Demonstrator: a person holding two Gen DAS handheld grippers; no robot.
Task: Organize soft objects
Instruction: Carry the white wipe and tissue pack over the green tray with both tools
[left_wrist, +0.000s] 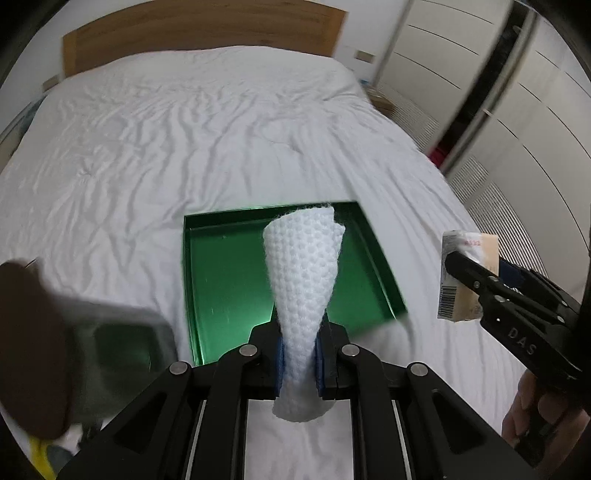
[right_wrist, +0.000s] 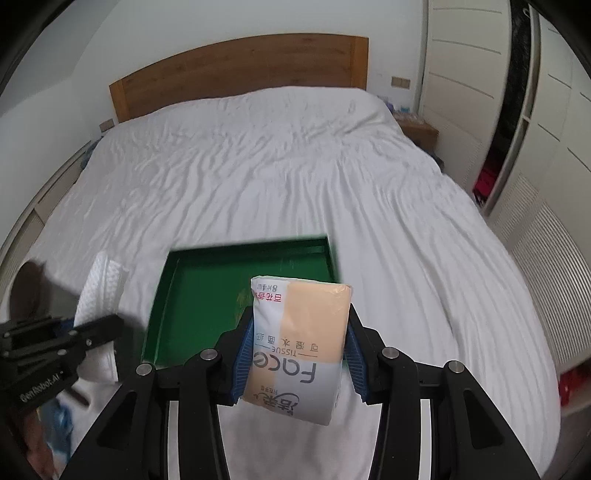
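**Both grippers loaded above the tray**

My left gripper (left_wrist: 299, 363) is clamped tight on a white cloth (left_wrist: 303, 280). The blue pads (left_wrist: 280, 360) pinch it near its lower end, so it narrows at the jaws and flares out above them into a loose cone with a dimpled weave. A short tuft of it hangs below the pads. From this camera the cloth stands in front of the green tray (left_wrist: 229, 280), off the bed.

My right gripper (right_wrist: 297, 360) grips a tissue pack (right_wrist: 299, 339) by its two sides, the jaws partly spread to the pack's width and the ribbed blue pads pressed against the wrapper. The pack is white and peach, its print reading upside down to me. It is held in the air in front of the tray's near right part.

The tray lies empty on the rumpled white bed (left_wrist: 147, 147), at the near end, its rim a little blurred in both views. In the left view I see the right gripper off to the right with the pack in it, and part of a hand (left_wrist: 539, 417) below. A wooden headboard (right_wrist: 240, 74) stands at the far end, and white wardrobes (right_wrist: 480, 92) line the right side.
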